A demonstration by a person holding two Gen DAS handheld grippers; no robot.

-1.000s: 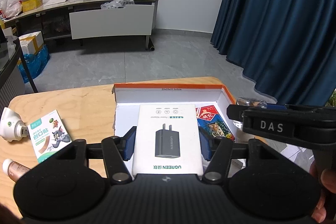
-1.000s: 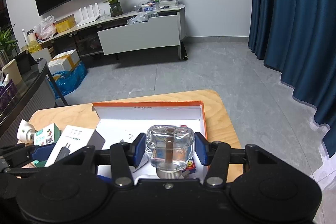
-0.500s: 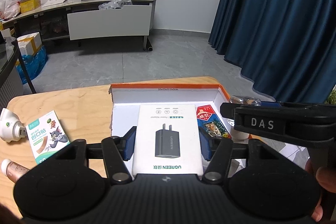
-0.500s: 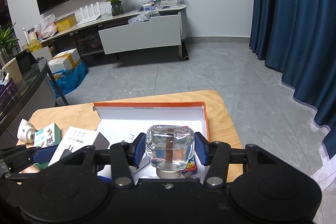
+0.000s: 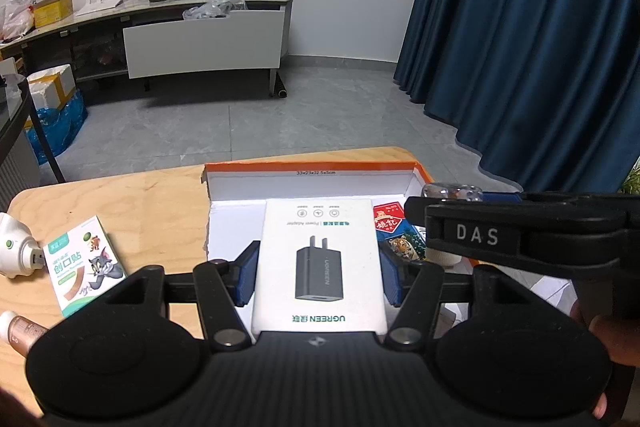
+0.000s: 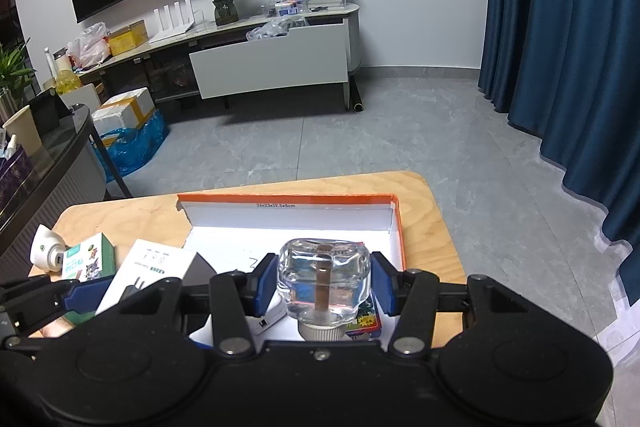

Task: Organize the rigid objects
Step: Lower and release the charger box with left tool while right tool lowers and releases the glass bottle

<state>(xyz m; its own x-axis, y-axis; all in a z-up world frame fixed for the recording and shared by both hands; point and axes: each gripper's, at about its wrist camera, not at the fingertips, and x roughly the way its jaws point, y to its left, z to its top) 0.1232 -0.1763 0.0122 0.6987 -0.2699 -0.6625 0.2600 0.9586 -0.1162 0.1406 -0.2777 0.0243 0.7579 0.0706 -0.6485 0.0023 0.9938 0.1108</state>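
Jaws clamp charger box [image 5: 320,259] and glass bottle [image 6: 323,277] above tray [image 6: 288,213].

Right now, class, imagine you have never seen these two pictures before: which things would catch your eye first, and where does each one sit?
First, the white charger box clamped in the left gripper, held over the open orange-rimmed carton on the wooden table. Next, the clear glass bottle with its white cap towards the camera, gripped by the right gripper over the carton's right side. Behind everything hangs a deep blue curtain.

Wooden table [image 6: 434,227] under orange-rimmed box [image 6: 288,198]
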